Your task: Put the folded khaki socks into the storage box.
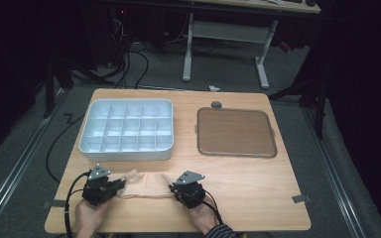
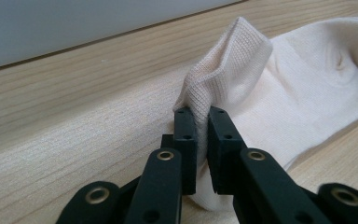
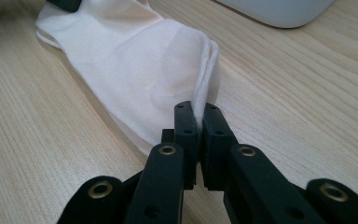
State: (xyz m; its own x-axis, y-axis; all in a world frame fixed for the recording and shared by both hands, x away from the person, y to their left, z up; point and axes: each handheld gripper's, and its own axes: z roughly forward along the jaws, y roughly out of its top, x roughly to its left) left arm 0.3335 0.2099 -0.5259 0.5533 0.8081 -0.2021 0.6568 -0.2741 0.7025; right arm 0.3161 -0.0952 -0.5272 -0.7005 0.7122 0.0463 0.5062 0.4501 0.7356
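So the cream sock (image 1: 144, 183) is lying flat near the front edge of the wooden table (image 1: 258, 183), stretched between both grippers. The left gripper (image 2: 202, 122) at its 9 o'clock end is clamped on the ribbed cuff, and the right gripper (image 3: 199, 120) at 3 o'clock is pinched tight on the toe end. Up at 12 o'clock sits a white divided tray (image 1: 127, 130), and at about 1 o'clock, well apart, a brown mat (image 1: 235, 132).
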